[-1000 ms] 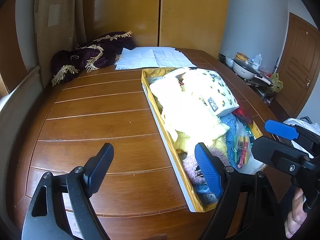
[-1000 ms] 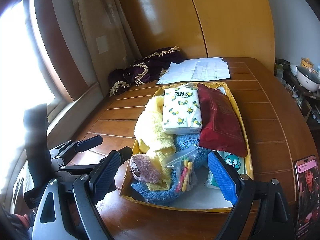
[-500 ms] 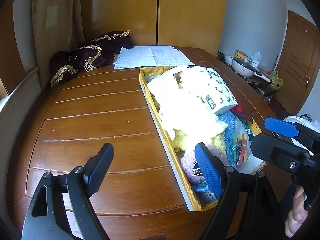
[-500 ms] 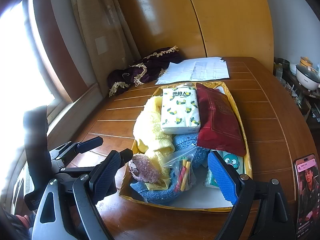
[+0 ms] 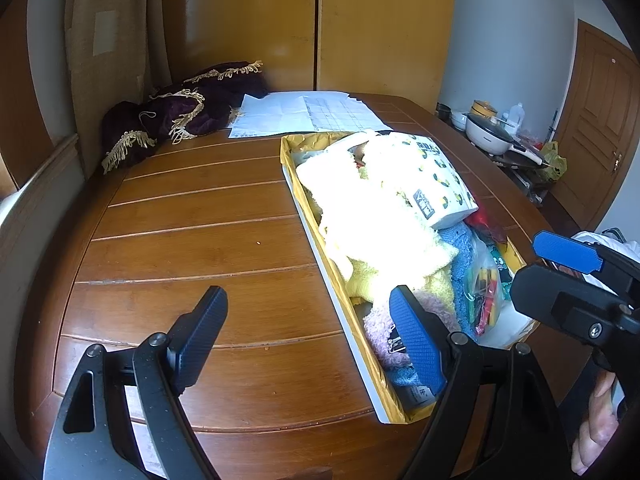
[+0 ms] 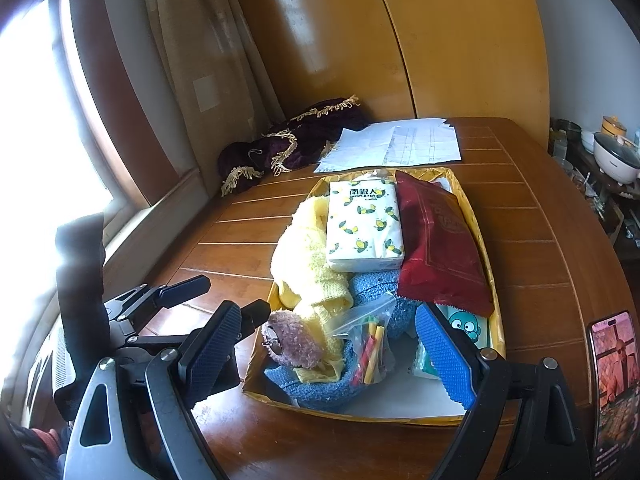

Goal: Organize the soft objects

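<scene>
- On wooden table: yellow tray heaped with towels, tissue pack.
- Left gripper: fingers apart, empty.
- Right gripper: fingers apart, empty.

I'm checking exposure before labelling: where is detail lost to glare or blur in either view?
Left wrist view: sunlight blows out the yellow towel in the box. Right wrist view: the window is pure white, flaring over the left gripper; the towel stays readable.
</scene>
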Action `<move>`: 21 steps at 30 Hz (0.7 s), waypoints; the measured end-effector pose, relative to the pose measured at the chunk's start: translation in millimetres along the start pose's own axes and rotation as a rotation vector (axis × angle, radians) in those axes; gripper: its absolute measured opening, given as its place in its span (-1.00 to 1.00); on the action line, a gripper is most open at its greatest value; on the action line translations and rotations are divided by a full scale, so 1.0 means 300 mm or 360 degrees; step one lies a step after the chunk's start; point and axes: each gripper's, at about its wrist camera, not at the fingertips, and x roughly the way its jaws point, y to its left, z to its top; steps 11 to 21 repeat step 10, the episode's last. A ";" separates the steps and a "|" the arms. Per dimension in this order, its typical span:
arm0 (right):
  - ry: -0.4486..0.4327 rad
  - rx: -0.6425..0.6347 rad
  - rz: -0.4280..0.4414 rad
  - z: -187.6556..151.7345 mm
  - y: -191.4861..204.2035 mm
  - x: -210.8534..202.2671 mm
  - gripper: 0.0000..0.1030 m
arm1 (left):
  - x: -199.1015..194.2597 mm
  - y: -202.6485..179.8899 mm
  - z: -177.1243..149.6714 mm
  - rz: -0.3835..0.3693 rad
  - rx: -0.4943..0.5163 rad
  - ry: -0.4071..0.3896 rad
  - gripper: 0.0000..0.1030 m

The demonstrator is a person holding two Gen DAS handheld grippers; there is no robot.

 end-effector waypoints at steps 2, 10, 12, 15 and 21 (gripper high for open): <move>-0.0004 -0.0002 0.0005 0.002 0.000 -0.002 0.77 | 0.002 0.000 0.001 -0.0001 0.0003 0.0001 0.62; -0.0017 0.0014 0.0016 0.011 -0.006 -0.004 0.77 | 0.002 -0.015 0.006 -0.0027 0.0043 -0.0007 0.62; -0.0017 0.0014 0.0016 0.011 -0.006 -0.004 0.77 | 0.002 -0.015 0.006 -0.0027 0.0043 -0.0007 0.62; -0.0017 0.0014 0.0016 0.011 -0.006 -0.004 0.77 | 0.002 -0.015 0.006 -0.0027 0.0043 -0.0007 0.62; -0.0017 0.0014 0.0016 0.011 -0.006 -0.004 0.77 | 0.002 -0.015 0.006 -0.0027 0.0043 -0.0007 0.62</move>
